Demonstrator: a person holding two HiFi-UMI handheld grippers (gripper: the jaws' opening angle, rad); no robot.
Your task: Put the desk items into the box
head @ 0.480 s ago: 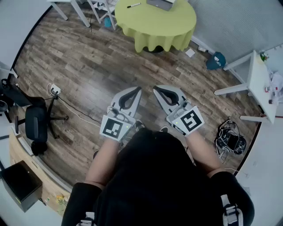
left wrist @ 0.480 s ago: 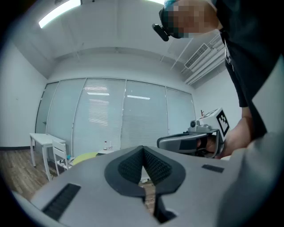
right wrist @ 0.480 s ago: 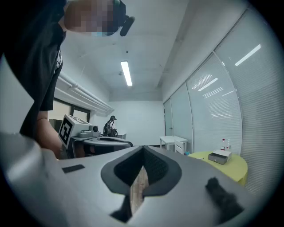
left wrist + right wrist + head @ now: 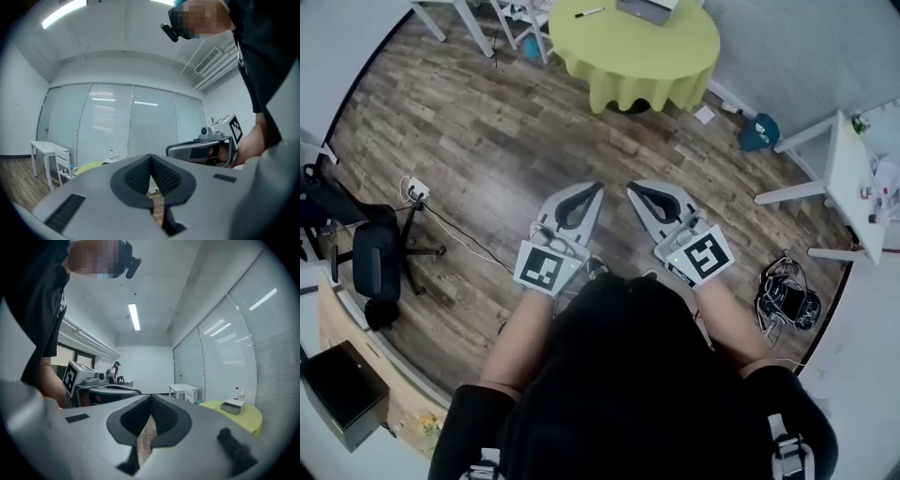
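Note:
A round table under a yellow-green cloth (image 4: 637, 52) stands far ahead of me. On it lie a grey box (image 4: 647, 7) and a black marker (image 4: 584, 12). My left gripper (image 4: 598, 188) and right gripper (image 4: 630, 188) are held side by side above the wooden floor, well short of the table. Both have their jaws together with nothing between them. The left gripper view shows its own tips (image 4: 151, 157) meeting, with the right gripper (image 4: 201, 150) beside them. In the right gripper view its tips (image 4: 151, 397) meet too, and the grey box (image 4: 233, 406) sits on the table (image 4: 243, 423).
A black office chair (image 4: 375, 262) and a power strip (image 4: 417, 192) with a cable are on the left. A white desk (image 4: 853, 178) stands on the right, with a tangle of cables (image 4: 787, 300) below it. White furniture legs (image 4: 469, 23) stand by the table.
Both grippers have edged very slightly toward the table. Their jaws stand as before.

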